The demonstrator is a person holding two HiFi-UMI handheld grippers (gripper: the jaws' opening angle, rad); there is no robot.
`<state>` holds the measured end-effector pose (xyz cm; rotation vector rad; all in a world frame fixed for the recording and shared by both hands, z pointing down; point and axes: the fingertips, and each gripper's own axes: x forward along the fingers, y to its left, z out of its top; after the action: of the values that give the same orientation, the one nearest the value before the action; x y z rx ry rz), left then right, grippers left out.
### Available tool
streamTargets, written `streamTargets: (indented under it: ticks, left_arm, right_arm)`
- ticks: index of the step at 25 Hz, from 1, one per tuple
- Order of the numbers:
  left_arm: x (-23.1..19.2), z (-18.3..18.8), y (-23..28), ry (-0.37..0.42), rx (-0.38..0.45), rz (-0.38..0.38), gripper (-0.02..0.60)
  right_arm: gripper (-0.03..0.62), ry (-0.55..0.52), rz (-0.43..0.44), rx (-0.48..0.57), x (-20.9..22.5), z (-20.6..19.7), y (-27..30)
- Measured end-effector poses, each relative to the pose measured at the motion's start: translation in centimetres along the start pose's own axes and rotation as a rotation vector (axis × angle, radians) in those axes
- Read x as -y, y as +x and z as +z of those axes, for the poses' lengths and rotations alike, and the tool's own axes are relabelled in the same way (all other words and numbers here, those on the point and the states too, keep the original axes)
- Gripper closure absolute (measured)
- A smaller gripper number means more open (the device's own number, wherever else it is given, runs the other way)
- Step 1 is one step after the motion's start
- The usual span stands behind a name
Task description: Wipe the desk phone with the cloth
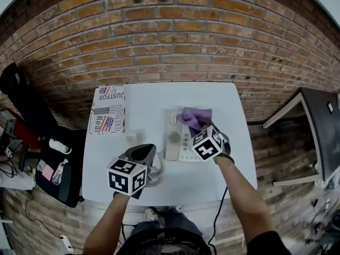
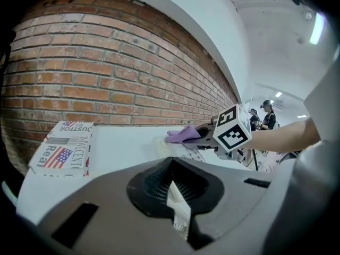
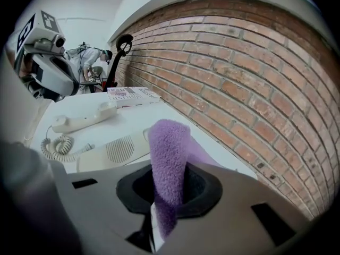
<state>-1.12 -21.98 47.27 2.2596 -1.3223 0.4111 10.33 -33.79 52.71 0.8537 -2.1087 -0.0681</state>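
A cream desk phone (image 1: 186,140) sits on the white table (image 1: 149,104), and its speaker grille (image 3: 118,151) shows in the right gripper view. Its handset (image 3: 79,118) lies off the cradle on the table, with the coiled cord (image 1: 155,177) beside it. A purple cloth (image 1: 197,113) rests on the phone's far end near the wall. My right gripper (image 1: 195,125) is shut on the purple cloth (image 3: 169,158). My left gripper (image 1: 147,152) hovers left of the phone, above the cord, jaws together with nothing between them (image 2: 178,195). From the left gripper view the cloth (image 2: 180,136) is ahead.
A printed magazine (image 1: 108,109) lies at the table's far left corner. A brick wall (image 1: 170,41) runs right behind the table. A dark bag and clutter (image 1: 58,166) stand on the floor to the left; another desk (image 1: 319,126) is to the right.
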Motion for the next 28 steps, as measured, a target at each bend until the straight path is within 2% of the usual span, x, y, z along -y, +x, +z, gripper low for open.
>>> streamTargets:
  ticks: [13, 28]
  left_arm:
    - [0.4, -1.6, -1.3, 0.007, -0.004, -0.068, 0.575]
    - [1.3, -3.0, -4.0, 0.022, 0.010, -0.107, 0.575]
  right_arm:
    - [0.546, 0.059, -0.013, -0.045, -4.2, -2.4, -2.2]
    - [0.546, 0.093, 0.027, -0.106, -10.7, -5.5, -5.3]
